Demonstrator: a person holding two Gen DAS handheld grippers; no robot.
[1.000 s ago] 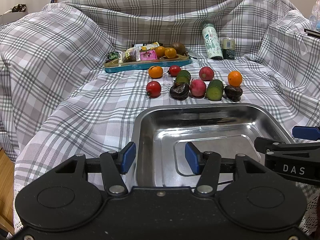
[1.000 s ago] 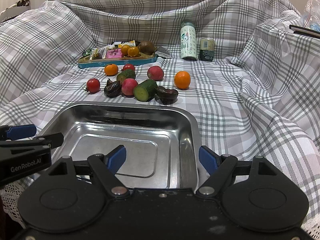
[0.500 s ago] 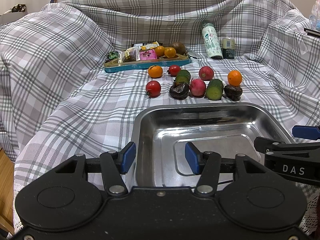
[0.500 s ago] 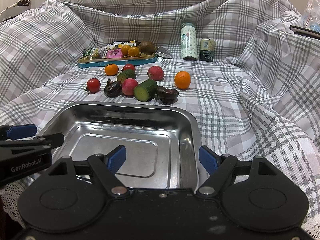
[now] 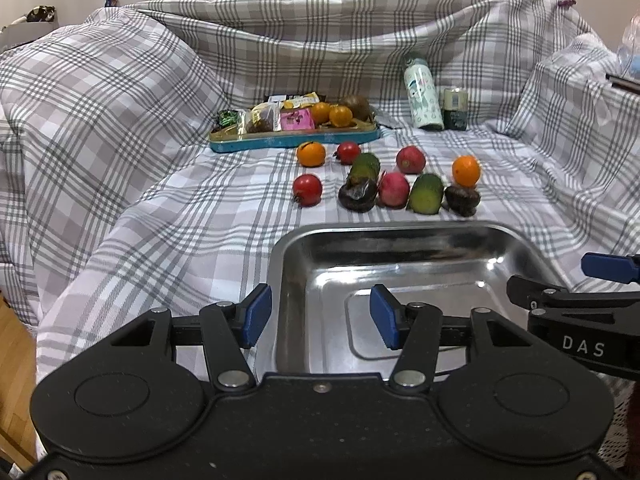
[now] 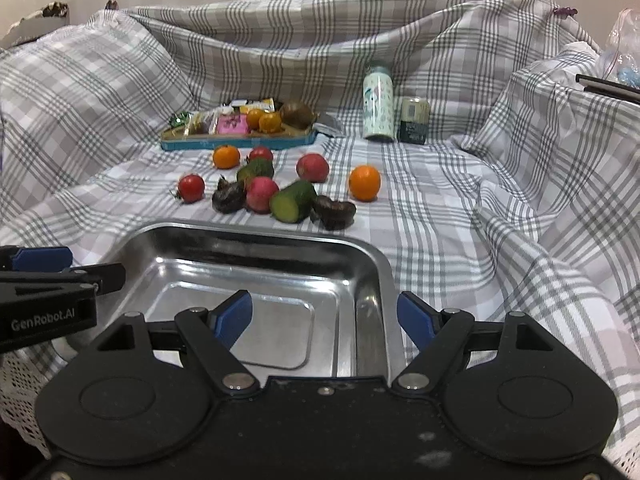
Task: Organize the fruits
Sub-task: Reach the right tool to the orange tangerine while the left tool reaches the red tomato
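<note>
1. Fruits are the job, and not one of them has been picked up yet. All of them lie on the checked cloth (image 5: 168, 216), past the far edge of the metal tray (image 5: 404, 236).
2. Left gripper (image 5: 320, 316) is spread wide, with nothing between its blue pads. It hangs over the near left corner of the metal tray, in the same spot as a second ago.
3. Right gripper (image 6: 324, 316) is spread wide too, and holds nothing. It straddles the near right edge of the metal tray and has not moved either.
4. Nothing has changed in the last second. The metal tray is still bare inside, so the sorting has not really begun.
5. Just past the far edge sits a close row: a red tomato (image 5: 307, 189), a dark fruit (image 5: 357, 196), a pink fruit (image 5: 394, 189), a green piece (image 5: 426, 199) and another dark fruit (image 5: 462, 199).
6. Farther back lie an orange (image 5: 466, 170), a second orange (image 5: 311, 153), a small tomato (image 5: 348, 151), a red fruit (image 5: 410, 159) and a green fruit (image 5: 365, 165).
7. A blue tray (image 5: 296, 139) with snacks and more fruit sits near the back edge of the cloth, and a bottle (image 5: 422, 96) and a can (image 5: 455, 108) stand to its right.
8. I think the next move is a reach forward to the near row, as those fruits are closest.
</note>
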